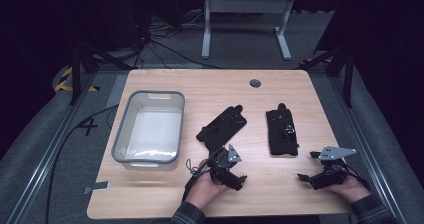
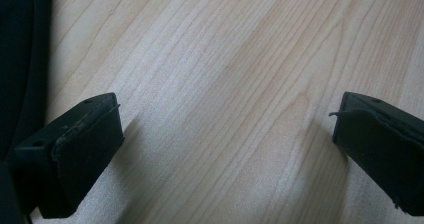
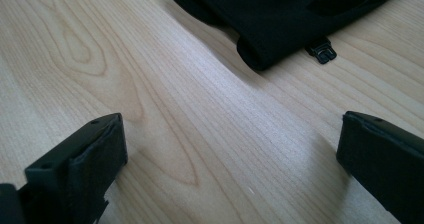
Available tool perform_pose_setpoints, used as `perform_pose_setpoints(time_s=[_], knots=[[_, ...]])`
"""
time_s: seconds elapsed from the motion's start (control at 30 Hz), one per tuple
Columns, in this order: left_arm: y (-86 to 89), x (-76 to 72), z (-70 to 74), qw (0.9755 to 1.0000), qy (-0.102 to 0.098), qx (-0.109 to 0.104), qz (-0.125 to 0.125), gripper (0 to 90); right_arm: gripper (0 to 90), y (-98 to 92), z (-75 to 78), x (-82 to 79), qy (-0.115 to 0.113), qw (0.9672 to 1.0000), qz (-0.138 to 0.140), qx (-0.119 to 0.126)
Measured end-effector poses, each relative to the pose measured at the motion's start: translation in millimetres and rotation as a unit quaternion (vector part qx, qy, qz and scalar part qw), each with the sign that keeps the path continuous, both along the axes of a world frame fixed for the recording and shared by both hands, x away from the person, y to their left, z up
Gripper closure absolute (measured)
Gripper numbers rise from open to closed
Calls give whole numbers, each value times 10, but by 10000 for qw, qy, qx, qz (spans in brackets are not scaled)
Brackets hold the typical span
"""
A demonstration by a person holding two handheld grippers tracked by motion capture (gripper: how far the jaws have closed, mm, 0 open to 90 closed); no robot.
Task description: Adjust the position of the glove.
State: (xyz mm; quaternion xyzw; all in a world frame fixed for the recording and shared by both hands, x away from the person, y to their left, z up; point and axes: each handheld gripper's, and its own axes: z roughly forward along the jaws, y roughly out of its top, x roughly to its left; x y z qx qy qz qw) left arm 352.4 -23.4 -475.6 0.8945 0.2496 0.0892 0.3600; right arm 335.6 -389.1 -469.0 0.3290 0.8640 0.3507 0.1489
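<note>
We hold the left gripper (image 1: 239, 180) low over the near part of the wooden tabletop (image 1: 280, 86), and its fingers (image 2: 82, 149) stand wide apart with nothing but bare wood between them. Just beyond those fingers, toward the middle of the tabletop, lies the left black pouch (image 1: 222, 127), turned at a slant; in the left gripper view a dark edge of it (image 2: 22, 59) shows off to the side of one finger, apart from it. Well away from these fingers, on the far side of that pouch from the right gripper, stands the grey plastic bin (image 1: 121, 134).

We hold the right gripper (image 1: 306, 178) near the front edge as well, and its fingers (image 3: 80, 169) are likewise spread wide and hold nothing. Ahead of them, near but not touching, lies the right black pouch (image 1: 282, 132), lying roughly straight. In the right gripper view its folded end (image 3: 280, 29) sits beyond the gap between the fingers, with a small black buckle (image 3: 320, 50) peeping out from under its edge onto the wood.

The two pouches lie side by side, apart from each other, each in front of its own gripper. Both hands rest near the tabletop's near edge, the left hand (image 1: 204, 189) closer to the middle.
</note>
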Motion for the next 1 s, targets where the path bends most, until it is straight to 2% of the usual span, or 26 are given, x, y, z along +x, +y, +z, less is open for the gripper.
perform_pose_setpoints(time_s=[0.23, 0.37, 0.47, 0.67, 0.7, 0.8, 0.9, 0.93, 1.0], knots=[[0, 1, 0, 10000, 2, 0, -4, 0, 20, -2, 21, 13, 69, 9998, 136, -87], [0, 1, 0, 10000, 0, 1, -5, 0, 154, 6, 65, 9, 54, 9996, 232, -118], [0, -4, 0, 10000, -9, 5, -45, 0, 200, 25, 113, 14, 19, 9997, 211, -148], [-1, -14, 0, 9999, -14, 9, -109, 0, 422, 89, 223, 111, -117, 9996, 248, -31], [-1, -14, 0, 9999, -14, 9, -109, 0, 422, 89, 223, 111, -117, 9996, 248, -31], [-2, -17, 0, 9999, 9, 7, -125, 0, 586, 122, 292, 168, -191, 9994, 270, 30], [-7, -17, 0, 9999, 12, 3, -135, 0, 736, 139, 342, 243, -154, 9997, 205, 20], [-7, -17, 0, 9999, 12, 3, -135, 0, 736, 139, 342, 243, -154, 9997, 205, 20], [-9, -21, 0, 9999, 12, 9, -140, 0, 804, 139, 354, 287, -122, 9997, 213, 43]])
